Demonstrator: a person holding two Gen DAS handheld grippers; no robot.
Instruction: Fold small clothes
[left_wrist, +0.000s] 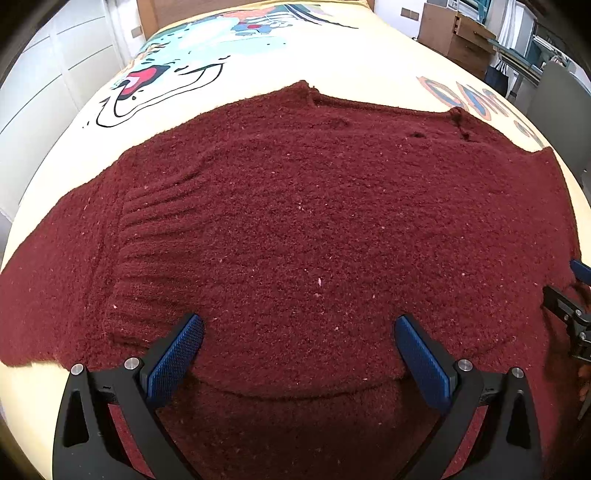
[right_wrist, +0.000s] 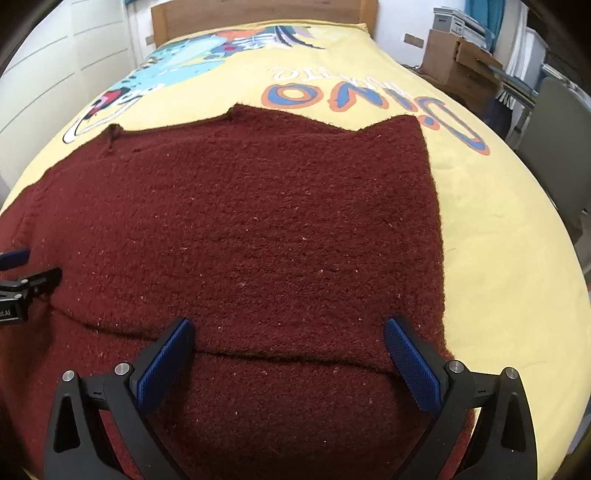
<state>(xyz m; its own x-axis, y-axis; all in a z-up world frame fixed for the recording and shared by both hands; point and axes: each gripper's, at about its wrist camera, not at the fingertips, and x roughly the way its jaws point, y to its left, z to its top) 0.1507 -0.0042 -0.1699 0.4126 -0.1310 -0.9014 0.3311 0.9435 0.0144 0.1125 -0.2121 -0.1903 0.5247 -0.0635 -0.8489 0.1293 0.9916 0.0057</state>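
A dark red knitted sweater (left_wrist: 295, 221) lies spread flat on a yellow bedspread (left_wrist: 369, 62), neckline at the far side. It also shows in the right wrist view (right_wrist: 258, 229). A folded-over edge runs across its near part in both views. My left gripper (left_wrist: 299, 336) is open, blue pads apart, just above the sweater's near left part, holding nothing. My right gripper (right_wrist: 288, 339) is open and empty above the sweater's near right part. Each gripper shows at the edge of the other's view: the right one in the left wrist view (left_wrist: 569, 306), the left one in the right wrist view (right_wrist: 22, 280).
The bedspread (right_wrist: 498, 258) carries a cartoon dinosaur print (right_wrist: 177, 62) and lettering. A wooden headboard (right_wrist: 258, 11) stands at the far end. White wardrobe doors (left_wrist: 44, 74) are on the left. A wooden cabinet (right_wrist: 458, 62) and a grey chair (right_wrist: 554, 140) stand on the right.
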